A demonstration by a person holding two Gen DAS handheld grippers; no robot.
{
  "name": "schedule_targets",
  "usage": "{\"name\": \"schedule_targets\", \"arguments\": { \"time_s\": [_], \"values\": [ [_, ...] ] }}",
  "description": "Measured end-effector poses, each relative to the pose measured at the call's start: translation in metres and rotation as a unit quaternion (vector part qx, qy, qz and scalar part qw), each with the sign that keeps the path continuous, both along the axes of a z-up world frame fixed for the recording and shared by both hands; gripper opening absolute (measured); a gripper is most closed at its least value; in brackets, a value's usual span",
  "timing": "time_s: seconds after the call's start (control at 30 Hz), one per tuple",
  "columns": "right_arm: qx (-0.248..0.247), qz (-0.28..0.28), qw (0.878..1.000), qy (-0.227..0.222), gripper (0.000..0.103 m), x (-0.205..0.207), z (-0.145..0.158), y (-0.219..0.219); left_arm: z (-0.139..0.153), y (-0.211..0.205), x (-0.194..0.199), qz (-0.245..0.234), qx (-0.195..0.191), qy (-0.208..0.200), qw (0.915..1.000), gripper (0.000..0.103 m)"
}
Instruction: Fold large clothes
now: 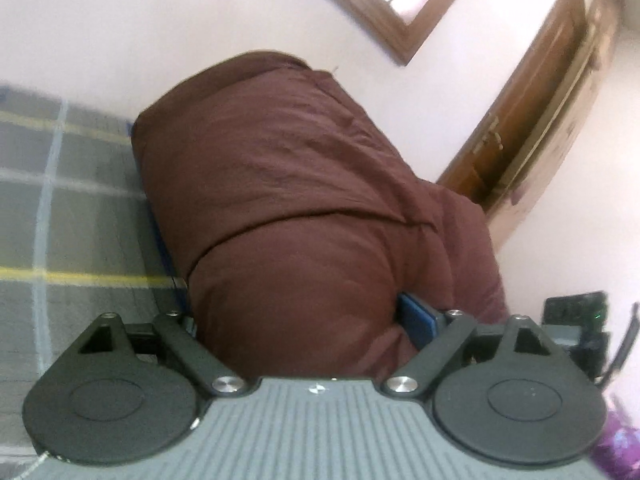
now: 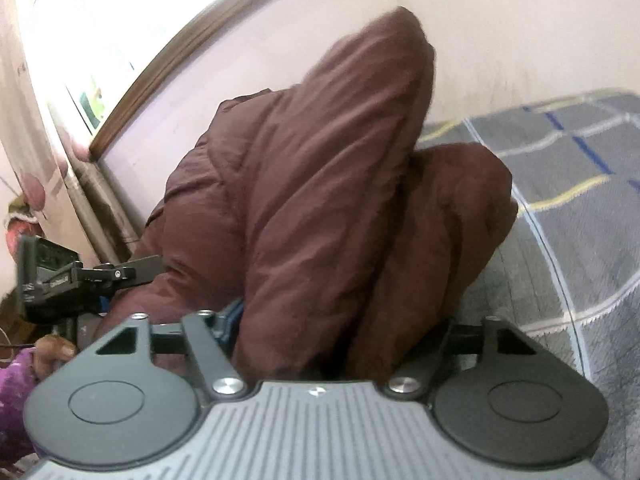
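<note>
Both the left hand-held gripper (image 1: pixel 304 320) and right hand-held gripper (image 2: pixel 340 332) are clamped on the brown jacket (image 1: pixel 296 200) bulging ahead of them above the checked bed (image 1: pixel 72 208), apparently mid-fold; next, carry it over evenly.

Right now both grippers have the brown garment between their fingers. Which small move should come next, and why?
Probably close both grippers fully on the fabric before lifting. The brown garment bulges thickly between the fingers of the left gripper and the right gripper, and part of it stands up in a peak above the checked blanket. Whether the pads already press is hidden by the cloth, so a firm hold seems wise first.
</note>
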State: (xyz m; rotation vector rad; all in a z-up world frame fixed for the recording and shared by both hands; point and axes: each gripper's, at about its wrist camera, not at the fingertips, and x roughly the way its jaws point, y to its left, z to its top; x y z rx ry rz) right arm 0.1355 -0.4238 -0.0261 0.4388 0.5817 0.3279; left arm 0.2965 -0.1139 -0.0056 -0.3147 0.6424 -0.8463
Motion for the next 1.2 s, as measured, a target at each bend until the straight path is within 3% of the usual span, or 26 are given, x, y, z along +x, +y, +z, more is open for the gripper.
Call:
{"name": "schedule_targets", "arguments": {
  "time_s": [0.17,0.63,0.97,1.2],
  "values": [
    [-0.001,0.004,1.0,-0.015,0.058,-0.008,0.01,0.027,0.026,0.019,-0.03,0.032,0.024,-0.041,0.9984,0.087],
    [0.034,0.061,0.997,-0.039,0.057,-0.003,0.021,0.121,0.071,0.105,-0.075,0.126,0.058,-0.077,0.9874,0.087],
    [0.036,0.093,0.994,-0.037,0.057,0.005,0.031,0.171,0.074,0.117,-0.08,0.165,0.059,-0.076,0.9815,0.087],
    [0.031,0.107,0.993,-0.032,0.057,0.004,0.033,0.179,0.075,0.124,-0.081,0.18,0.057,-0.072,0.9793,0.087]
  ]
}}
